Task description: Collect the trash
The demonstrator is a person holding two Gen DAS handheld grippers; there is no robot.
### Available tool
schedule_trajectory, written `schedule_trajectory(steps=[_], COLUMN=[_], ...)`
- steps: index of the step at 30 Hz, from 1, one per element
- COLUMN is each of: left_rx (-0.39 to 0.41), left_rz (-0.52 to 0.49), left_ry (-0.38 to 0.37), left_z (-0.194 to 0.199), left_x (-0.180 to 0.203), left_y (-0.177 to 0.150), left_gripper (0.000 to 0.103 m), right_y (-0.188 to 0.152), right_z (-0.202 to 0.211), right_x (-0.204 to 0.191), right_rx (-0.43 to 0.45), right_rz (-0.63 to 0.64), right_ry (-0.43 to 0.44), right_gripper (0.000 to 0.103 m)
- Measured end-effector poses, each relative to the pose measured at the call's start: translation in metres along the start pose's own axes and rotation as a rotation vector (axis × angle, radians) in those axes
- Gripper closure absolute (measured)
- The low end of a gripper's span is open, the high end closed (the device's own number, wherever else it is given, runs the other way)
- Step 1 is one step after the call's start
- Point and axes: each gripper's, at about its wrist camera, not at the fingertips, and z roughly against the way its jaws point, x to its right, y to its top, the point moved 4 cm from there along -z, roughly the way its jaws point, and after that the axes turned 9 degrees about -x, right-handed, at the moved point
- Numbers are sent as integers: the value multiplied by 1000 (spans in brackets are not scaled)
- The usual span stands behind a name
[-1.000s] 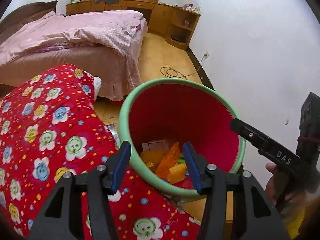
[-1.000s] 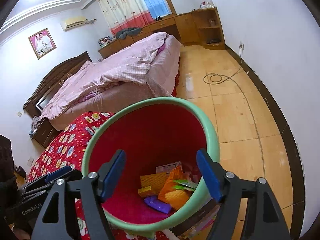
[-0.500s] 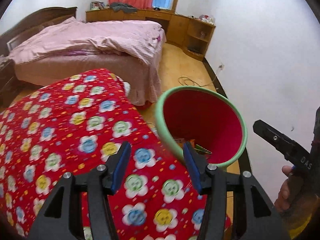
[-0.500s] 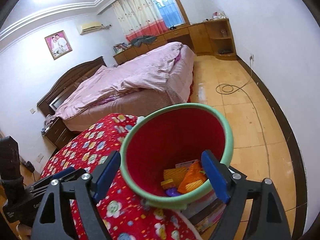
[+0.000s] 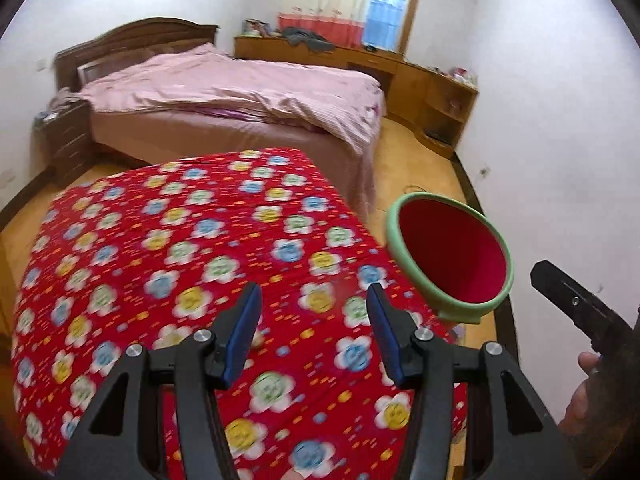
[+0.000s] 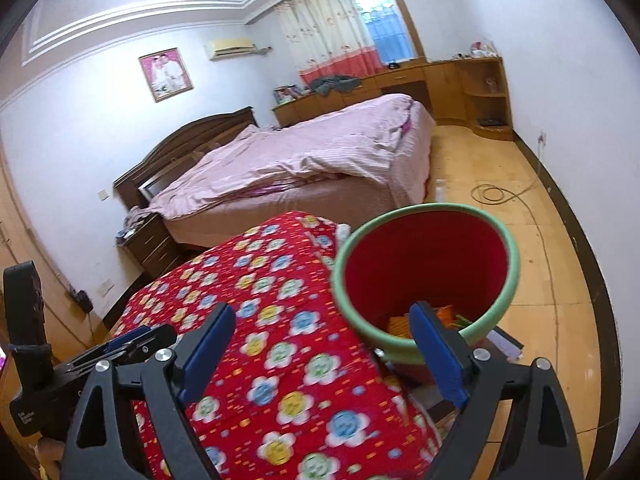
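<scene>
A red trash bin with a green rim stands on the floor beside the right edge of a surface covered by a red flowered quilt. In the right wrist view the bin holds orange, yellow and green wrappers at its bottom. My left gripper is open and empty above the quilt, left of the bin. My right gripper is open and empty, over the quilt's edge with its right finger in front of the bin. The right gripper's body shows at the right of the left wrist view.
A bed with pink bedding lies beyond the quilt. Wooden cabinets and shelves line the far wall. A cable coil lies on the wooden floor. A nightstand stands left of the bed. A white wall is at the right.
Both grippers pulled up and back to the left, away from the bin, which now looks smaller and further right. More quilt fills the view. Both stay open and empty.
</scene>
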Motion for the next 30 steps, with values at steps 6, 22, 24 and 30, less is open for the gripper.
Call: schedule_trajectory(steps=[6,22,24,30], left_rx=[53,113,123,145], left_rz=[44,115,127,151], left_ry=[73,220,235,265], left_z=[27,48,48,44], left_x=[-28,-74,-79,-88], left_y=[-23,-69,-72,-81], left_gripper=[49,48,49,48], right_y=[-23,-78,-83,-91], right_z=[11,4,0,-8], right_x=[-39,-85,-85,-81], right_rx=[20,84,83,77], right_rz=[61,204,209,189], right_ry=[35,-11,-17,-4], right_gripper=[10,5,5,5])
